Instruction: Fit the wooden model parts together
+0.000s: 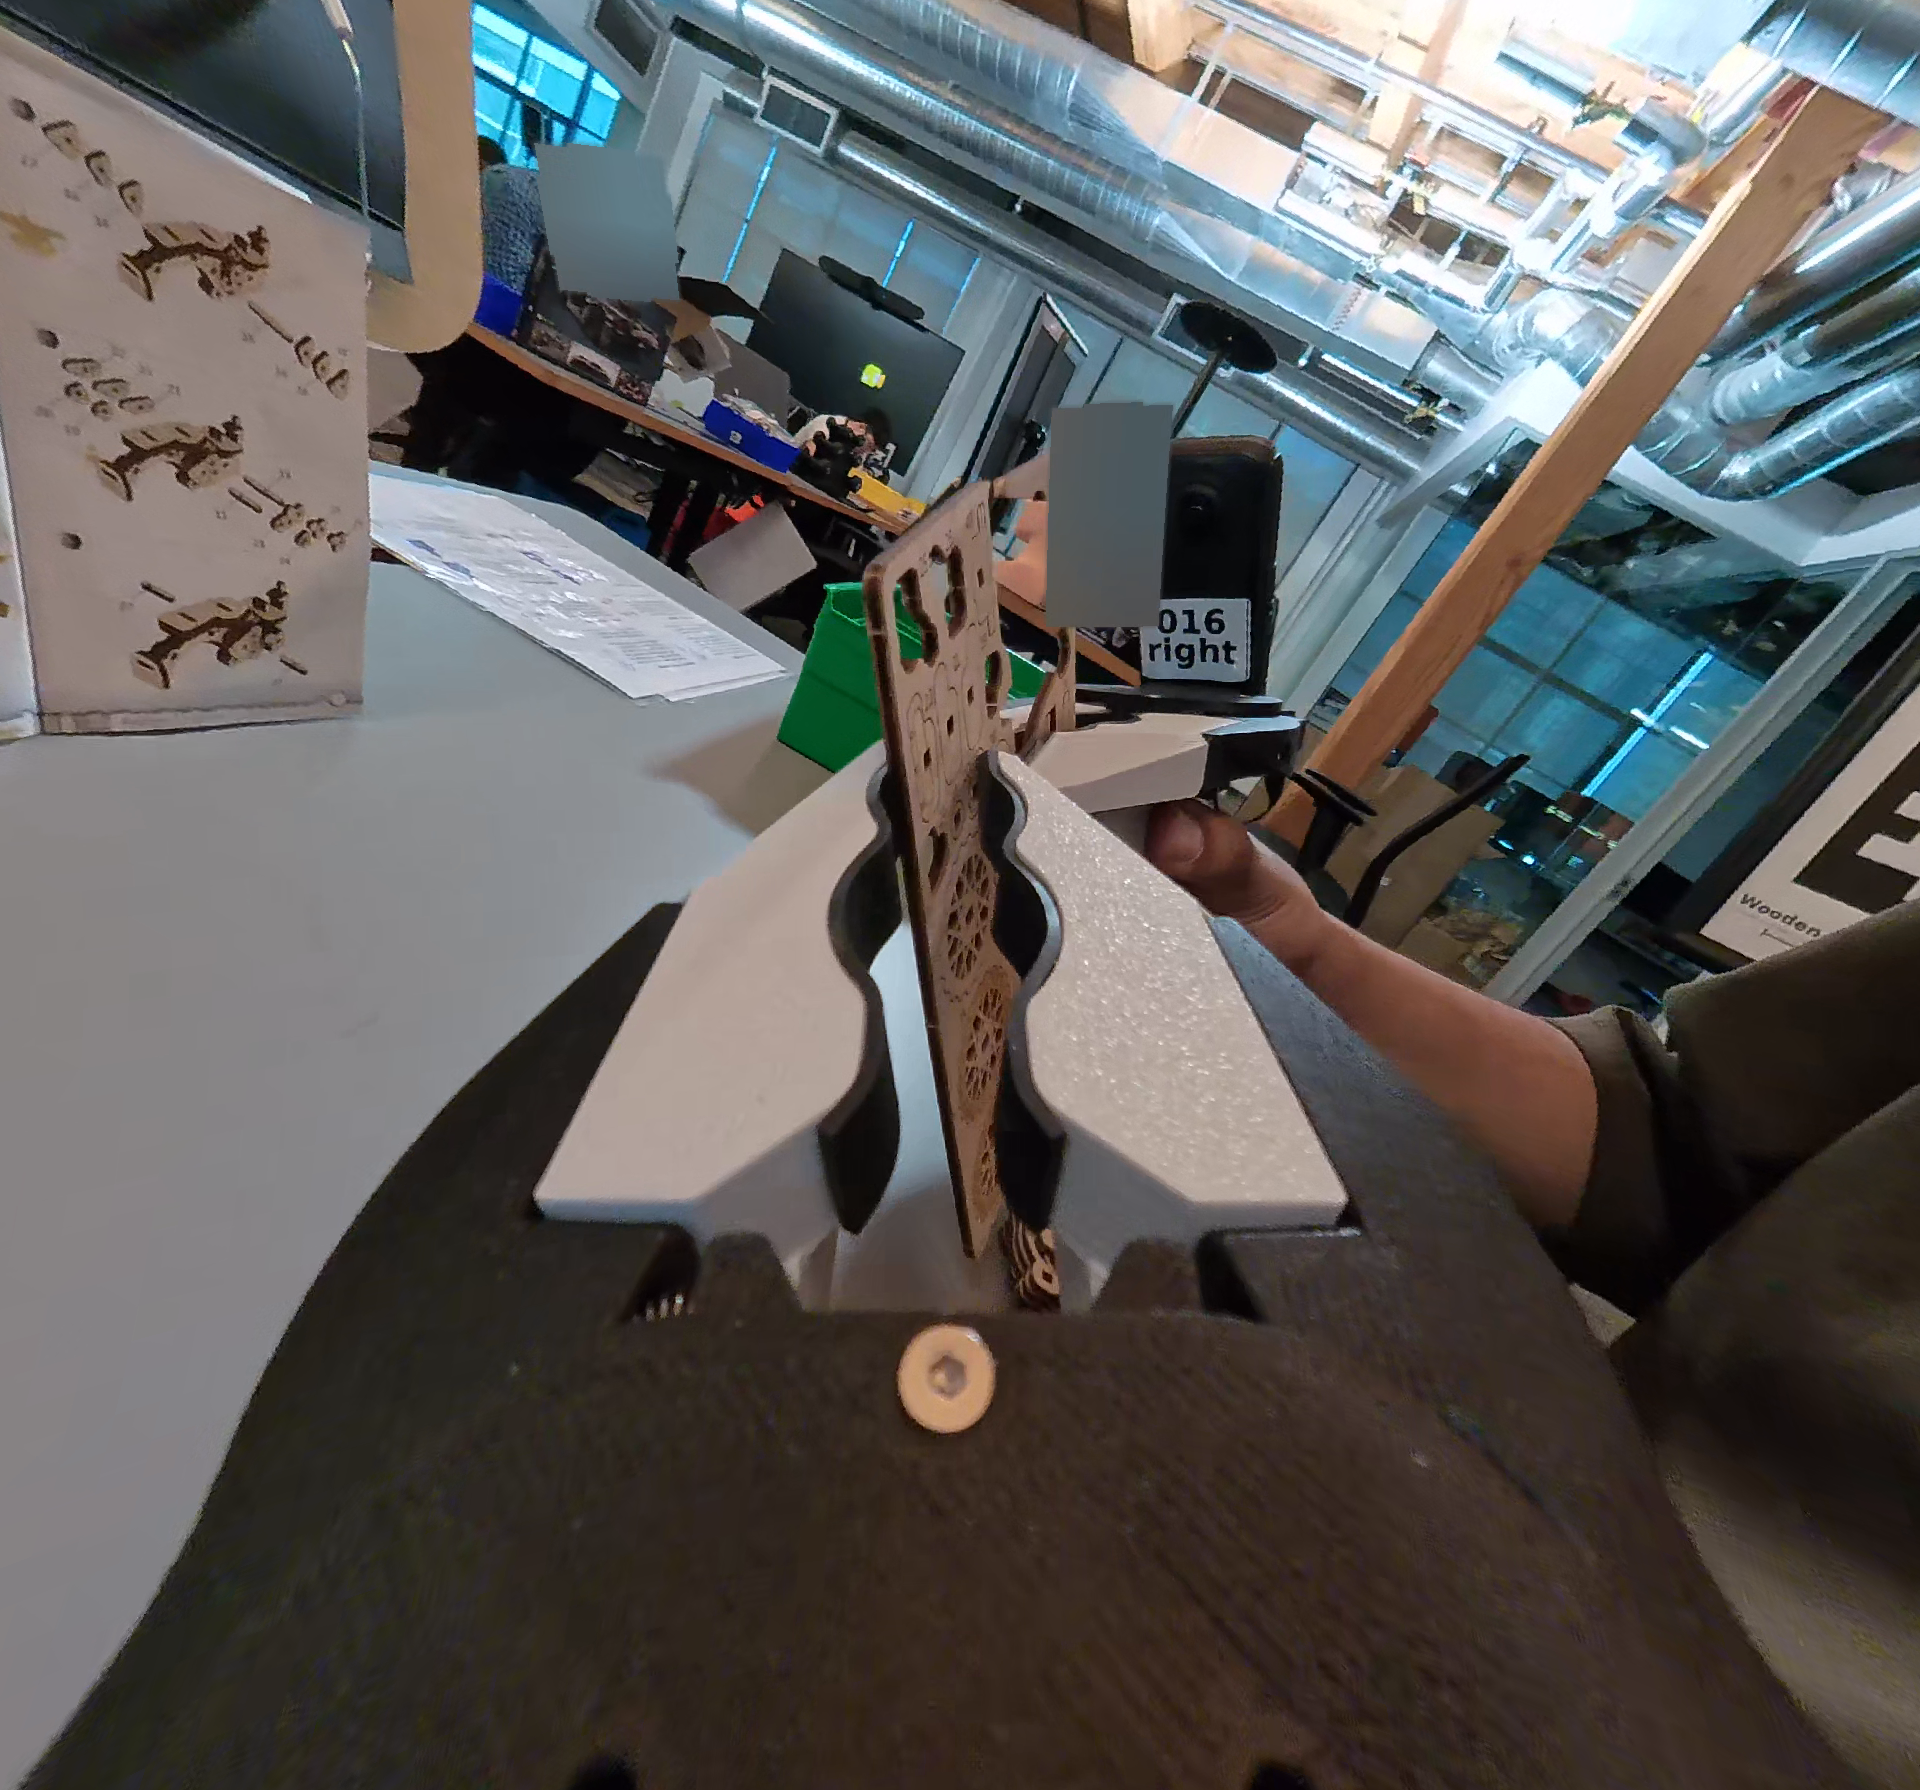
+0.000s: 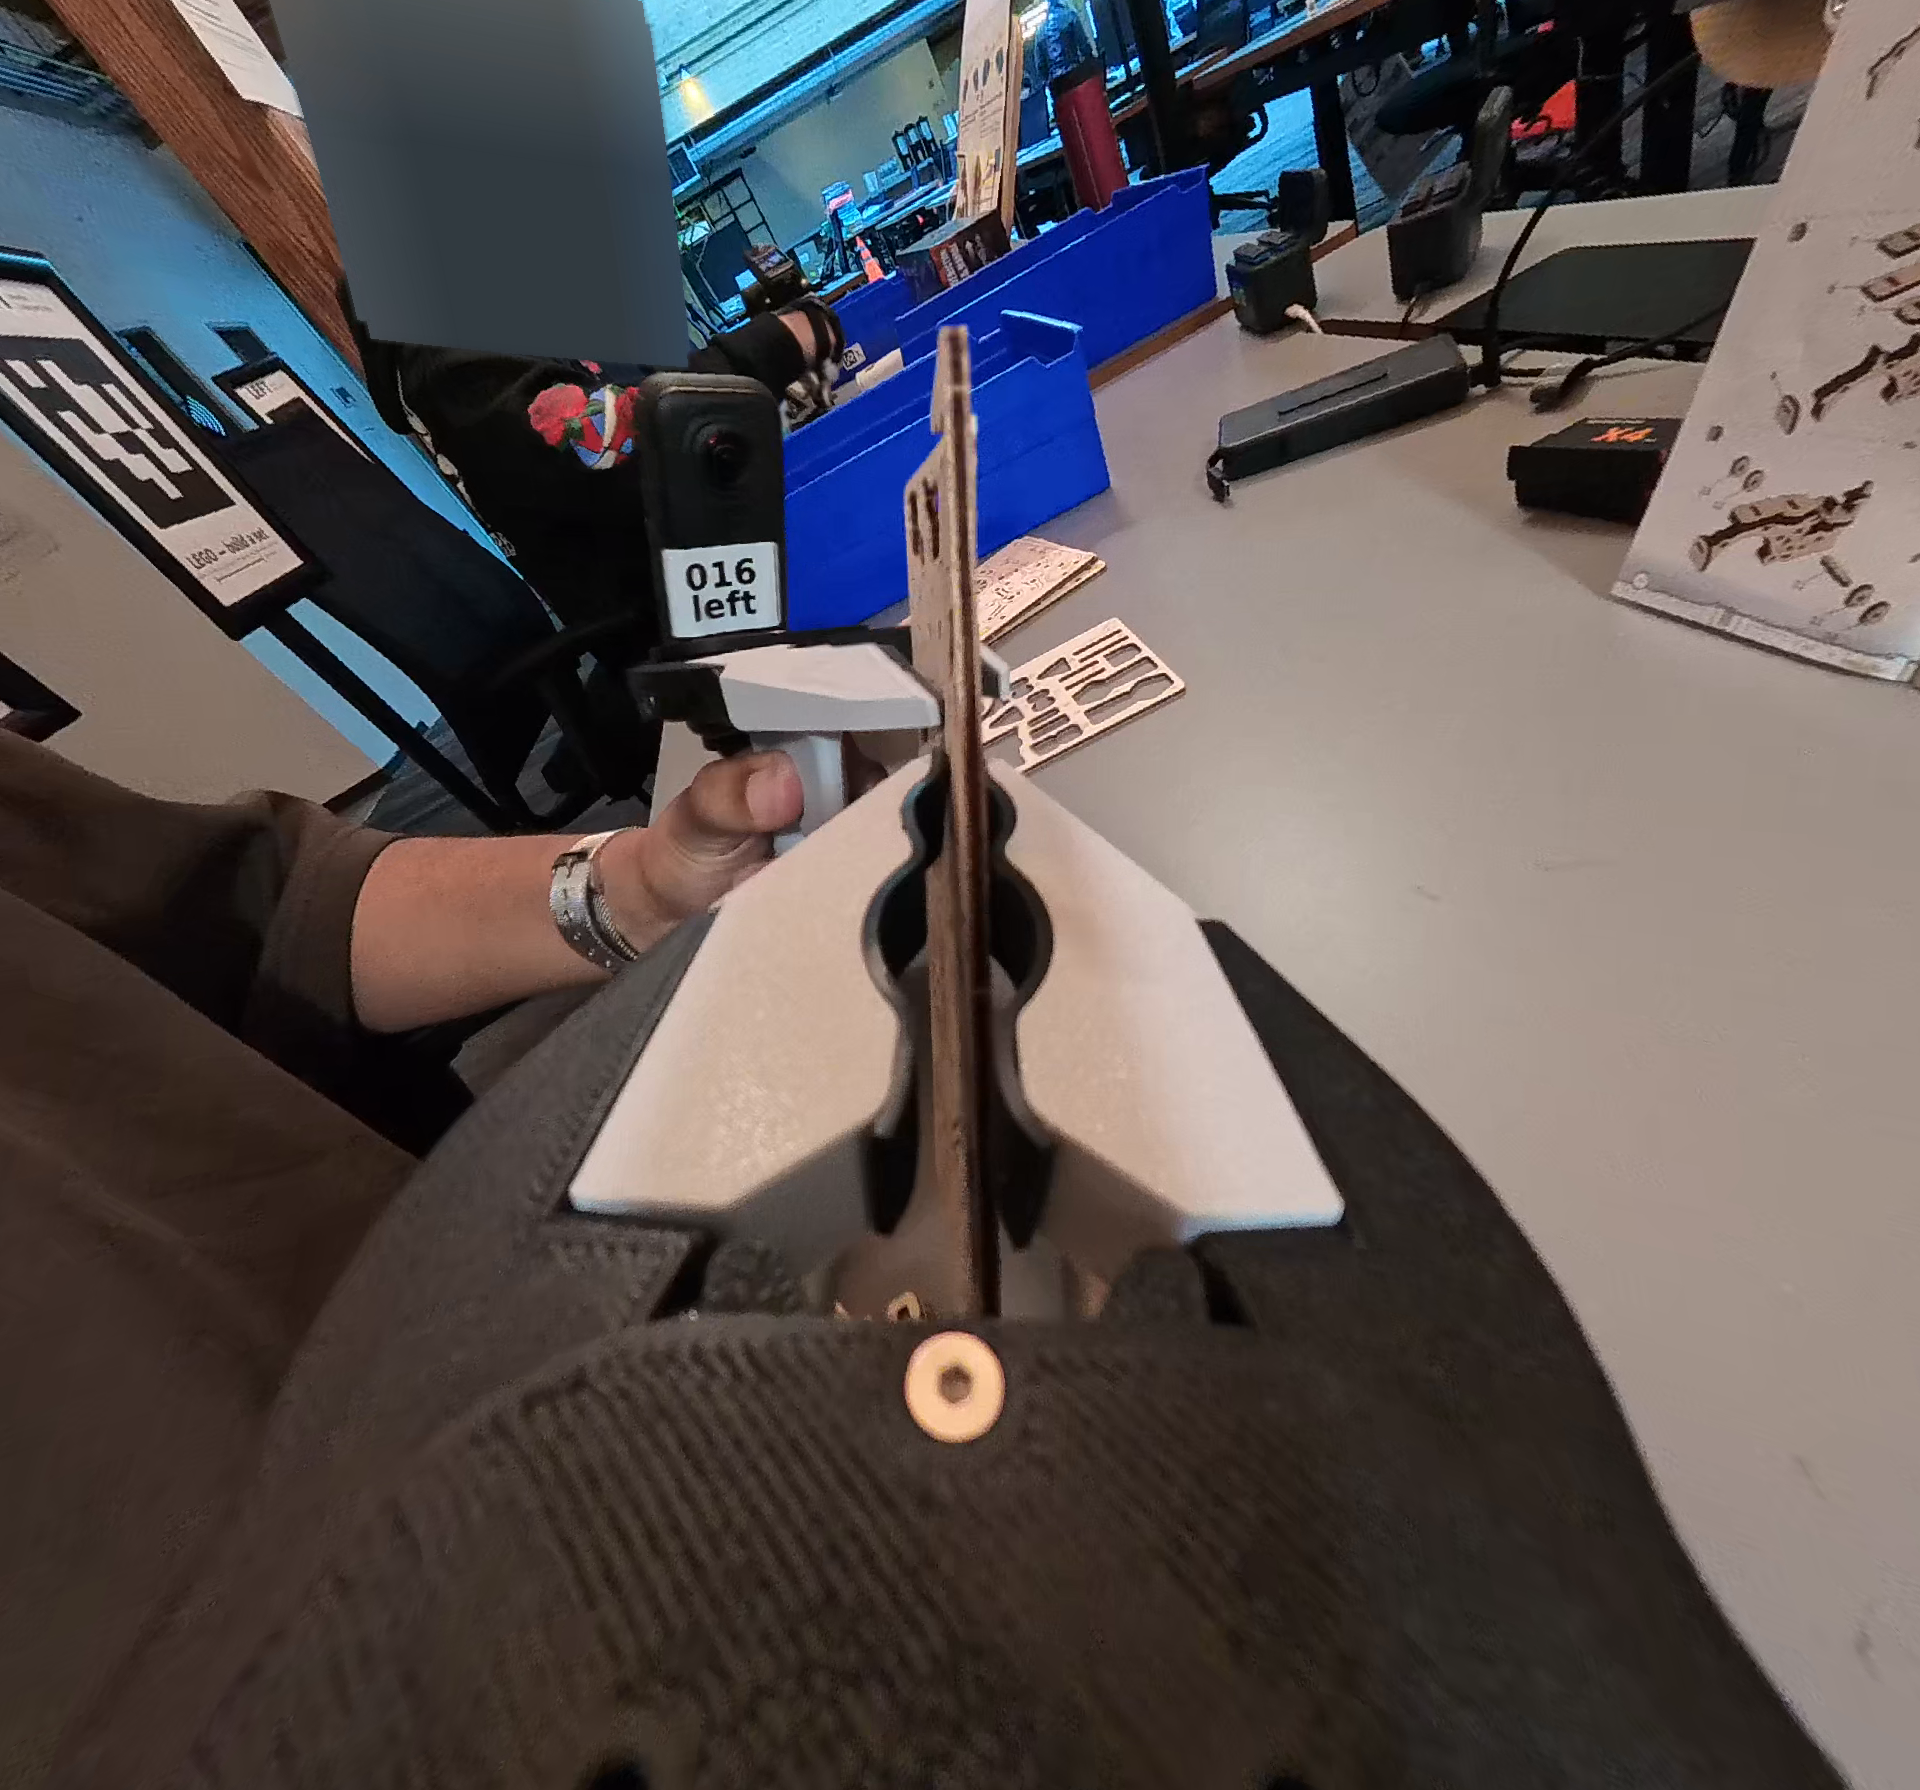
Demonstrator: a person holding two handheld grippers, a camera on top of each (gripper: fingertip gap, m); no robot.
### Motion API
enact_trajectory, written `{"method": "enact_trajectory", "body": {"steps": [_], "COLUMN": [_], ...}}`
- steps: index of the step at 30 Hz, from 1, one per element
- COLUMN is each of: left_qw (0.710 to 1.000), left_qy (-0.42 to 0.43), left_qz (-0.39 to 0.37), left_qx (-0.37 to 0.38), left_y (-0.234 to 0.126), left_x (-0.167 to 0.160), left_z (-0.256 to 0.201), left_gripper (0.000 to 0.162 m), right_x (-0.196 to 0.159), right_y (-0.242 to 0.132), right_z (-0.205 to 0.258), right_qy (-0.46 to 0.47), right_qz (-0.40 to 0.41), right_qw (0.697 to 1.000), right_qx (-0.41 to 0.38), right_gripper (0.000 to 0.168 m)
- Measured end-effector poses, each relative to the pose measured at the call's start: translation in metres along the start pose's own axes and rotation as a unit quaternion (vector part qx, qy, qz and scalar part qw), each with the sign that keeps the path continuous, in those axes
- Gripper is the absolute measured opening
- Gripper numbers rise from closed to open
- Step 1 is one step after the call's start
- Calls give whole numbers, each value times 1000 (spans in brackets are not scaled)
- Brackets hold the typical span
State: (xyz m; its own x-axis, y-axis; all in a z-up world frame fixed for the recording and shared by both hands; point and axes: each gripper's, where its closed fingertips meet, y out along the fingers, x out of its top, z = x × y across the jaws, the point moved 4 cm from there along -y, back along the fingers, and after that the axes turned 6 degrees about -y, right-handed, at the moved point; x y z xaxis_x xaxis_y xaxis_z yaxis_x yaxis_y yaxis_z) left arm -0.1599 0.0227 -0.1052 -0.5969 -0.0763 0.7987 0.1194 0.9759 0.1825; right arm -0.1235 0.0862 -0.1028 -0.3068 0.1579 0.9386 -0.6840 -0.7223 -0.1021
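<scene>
A thin wooden sheet (image 1: 956, 867) with cut-out parts and little gear shapes stands on its edge in the air above the grey tabletop (image 1: 312, 909). Both tools hold this same sheet (image 2: 951, 805). The left gripper (image 1: 940, 961) has its two white fingers (image 1: 1132, 992) closed tight on the sheet's lower part. The right gripper (image 2: 954, 971) also has its white fingers (image 2: 790, 1013) squeezed shut on the sheet, from the other side. A bare hand (image 2: 717, 836) holds the handle of each tool.

On the tabletop lie another flat wooden sheet (image 2: 1081, 691) with holes where parts came out, and a small stack of wooden sheets (image 2: 1039, 571) near it. Blue bins (image 2: 997, 431) stand behind them. A picture guide (image 1: 187, 431) stands up at the left, and a green bin (image 1: 842, 691) sits beyond the table edge.
</scene>
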Motion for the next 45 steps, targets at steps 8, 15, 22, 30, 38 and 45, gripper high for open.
{"method": "enact_trajectory", "body": {"steps": [8, 15, 22, 30, 38, 45], "left_qw": [1000, 1000, 999, 997, 990, 990], "left_qy": [2, -1, -45, -73, -133, -134], "left_qz": [-1, -6, -15, -21, -25, -10], "left_qx": [25, 29, -6, -13, 39, 43], "left_y": [1, 0, -1, -3, -9, -6], "left_x": [-1, -1, -1, -4, -5, -10], "left_z": [2, 2, 2, 10, 37, 37], "left_gripper": [10, 7, 9, 17, 33, 34], "right_x": [-2, -2, -2, -7, -31, -51], "right_y": [1, 1, 0, -4, -57, -101], "right_z": [-2, -1, -2, -10, -85, -134], "right_qy": [1, -1, 45, 79, 216, 311], "right_qz": [1, -2, -19, -34, 9, -18], "right_qw": [1000, 1000, 999, 996, 971, 934], "right_qx": [-11, -8, 21, 28, -100, -176], "right_gripper": [3, 3, 1, 2, 2, 29]}}
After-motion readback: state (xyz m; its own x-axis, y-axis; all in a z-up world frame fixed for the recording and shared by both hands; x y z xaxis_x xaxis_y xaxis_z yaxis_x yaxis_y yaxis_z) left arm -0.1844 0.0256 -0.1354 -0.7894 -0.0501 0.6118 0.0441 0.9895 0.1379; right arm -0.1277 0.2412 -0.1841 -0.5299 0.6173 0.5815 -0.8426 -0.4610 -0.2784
